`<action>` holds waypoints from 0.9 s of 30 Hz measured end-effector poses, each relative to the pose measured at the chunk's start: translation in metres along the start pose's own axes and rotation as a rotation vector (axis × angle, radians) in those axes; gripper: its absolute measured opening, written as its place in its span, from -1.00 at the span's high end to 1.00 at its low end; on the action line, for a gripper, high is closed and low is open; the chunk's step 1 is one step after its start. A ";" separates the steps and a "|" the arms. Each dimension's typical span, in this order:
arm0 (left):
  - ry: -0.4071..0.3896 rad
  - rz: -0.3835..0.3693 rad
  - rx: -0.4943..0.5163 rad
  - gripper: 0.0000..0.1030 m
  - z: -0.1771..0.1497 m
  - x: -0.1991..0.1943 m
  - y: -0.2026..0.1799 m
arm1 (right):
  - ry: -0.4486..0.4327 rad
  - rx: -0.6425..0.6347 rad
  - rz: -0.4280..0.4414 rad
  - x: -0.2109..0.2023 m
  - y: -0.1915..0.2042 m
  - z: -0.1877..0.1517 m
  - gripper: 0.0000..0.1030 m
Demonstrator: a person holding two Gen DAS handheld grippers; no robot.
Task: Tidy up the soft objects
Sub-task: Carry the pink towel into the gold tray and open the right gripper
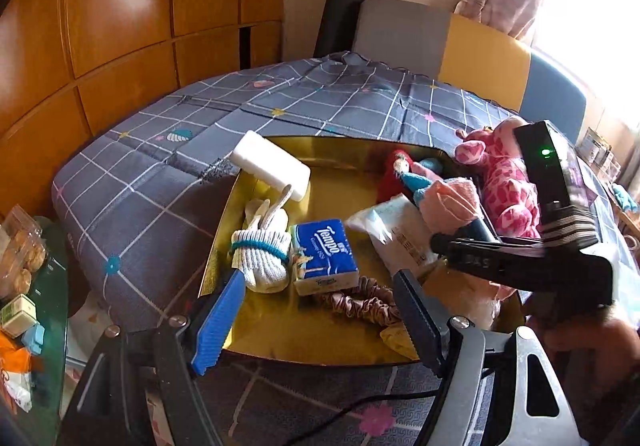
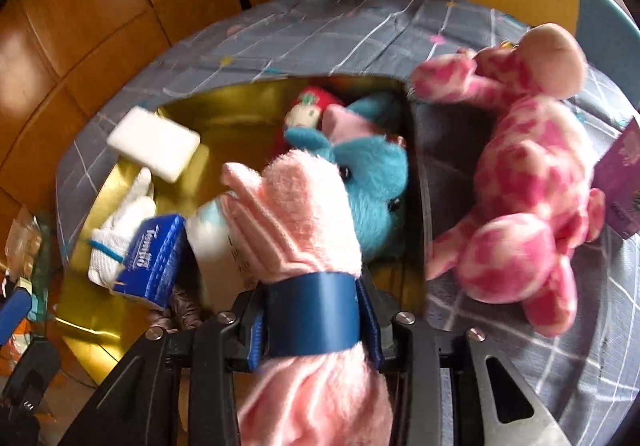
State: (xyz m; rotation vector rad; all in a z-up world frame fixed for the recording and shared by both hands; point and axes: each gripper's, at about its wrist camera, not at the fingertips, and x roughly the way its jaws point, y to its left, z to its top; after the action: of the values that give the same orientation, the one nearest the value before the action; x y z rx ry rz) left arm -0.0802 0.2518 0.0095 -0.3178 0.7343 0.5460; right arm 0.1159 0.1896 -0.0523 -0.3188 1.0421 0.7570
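Observation:
A gold tray (image 1: 280, 330) lies on the grey checked tablecloth. In it are a white foam block (image 1: 272, 164), rolled white socks (image 1: 262, 256), a blue Tempo tissue pack (image 1: 324, 252), a white wipes packet (image 1: 400, 234), a satin scrunchie (image 1: 360, 302), a blue plush (image 2: 372, 186) and a red doll (image 2: 312, 106). My right gripper (image 2: 316, 286) is shut on a fluffy pink cloth (image 2: 296, 206), held above the tray's right half; the gripper (image 1: 460, 236) and pink cloth (image 1: 450, 202) also show in the left wrist view. My left gripper (image 1: 316, 320) hangs open over the tray's near edge, holding nothing.
A pink spotted giraffe plush (image 2: 528, 182) lies on the cloth just right of the tray. Chairs in grey, yellow (image 1: 484, 58) and blue stand behind the table. A glass side table (image 1: 36, 286) with snacks and small boxes is at the left. Wooden cabinets line the wall.

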 end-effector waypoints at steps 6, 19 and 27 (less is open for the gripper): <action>0.023 0.001 -0.020 -0.49 -0.004 0.009 0.007 | -0.001 0.005 0.032 -0.001 0.003 0.001 0.15; 0.030 -0.006 -0.027 -0.49 -0.009 0.010 0.006 | -0.106 0.016 0.051 -0.046 -0.001 -0.016 0.10; 0.014 -0.007 -0.024 -0.49 -0.008 0.005 0.003 | -0.098 -0.050 0.053 -0.037 0.013 -0.016 0.32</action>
State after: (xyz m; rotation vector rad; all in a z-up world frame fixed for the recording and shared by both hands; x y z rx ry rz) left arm -0.0836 0.2524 0.0004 -0.3462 0.7403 0.5469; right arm 0.0857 0.1744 -0.0272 -0.2944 0.9434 0.8394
